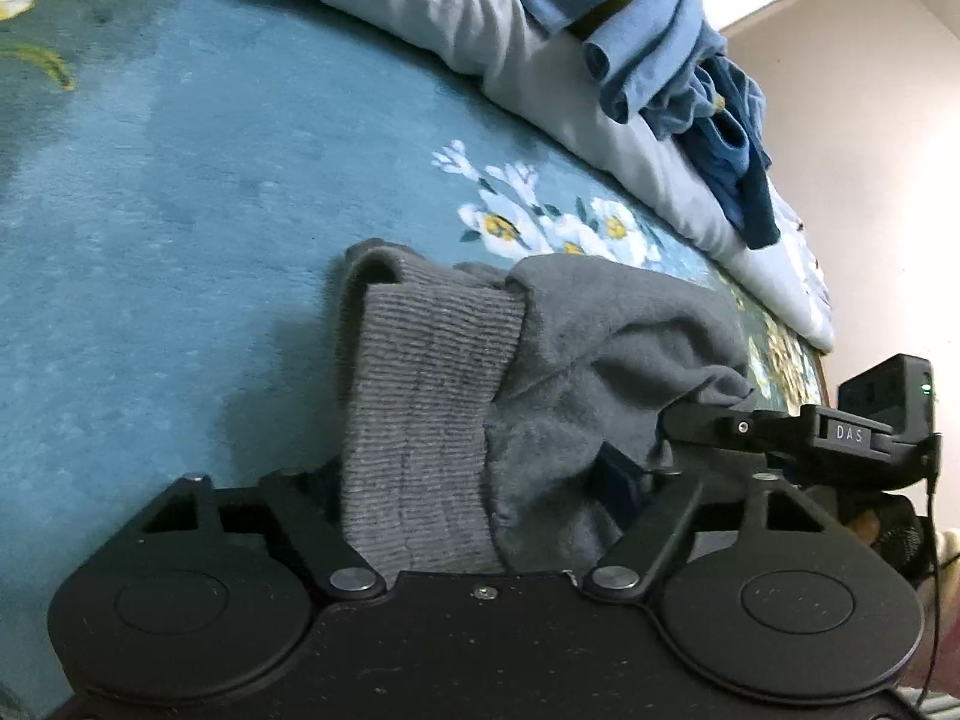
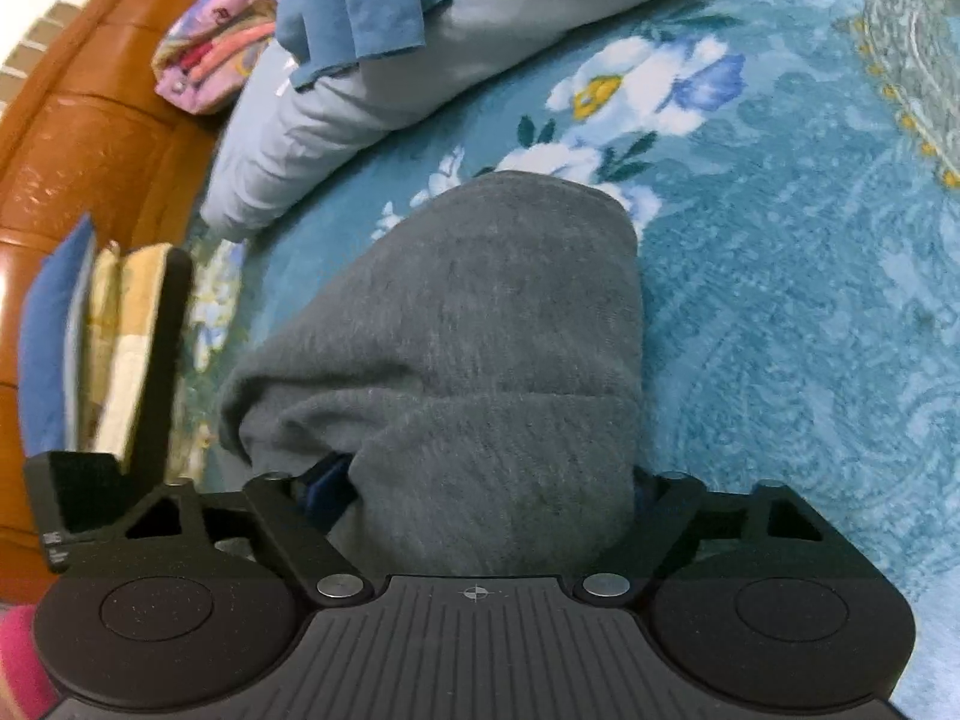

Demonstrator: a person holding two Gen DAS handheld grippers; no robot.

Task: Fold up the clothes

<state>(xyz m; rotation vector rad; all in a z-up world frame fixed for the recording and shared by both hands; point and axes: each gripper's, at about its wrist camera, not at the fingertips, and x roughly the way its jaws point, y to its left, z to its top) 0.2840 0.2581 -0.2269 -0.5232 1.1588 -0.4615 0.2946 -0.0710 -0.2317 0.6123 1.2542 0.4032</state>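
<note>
— Across the teal floral bedspread point(image 1: 180, 192), what lies there?
— A pale grey duvet point(image 1: 420, 6) with blue clothes point(image 1: 654, 18) heaped on it along the far edge; nearer, a grey sweater point(image 2: 480, 330).
— And the grippers?
— The left gripper point(image 1: 480, 480) pinches its ribbed cuff point(image 1: 420, 408); the right gripper point(image 2: 486, 498) is closed on bunched sweater fabric.

The left claw point(image 1: 480, 498) is matte black plastic with two round discs, silver pivot pins and a small centre screw. The right claw point(image 2: 480, 516) matches, with a ribbed deck and crosshair mark; beside it, possibly a pink sleeve point(image 2: 18, 660).
</note>
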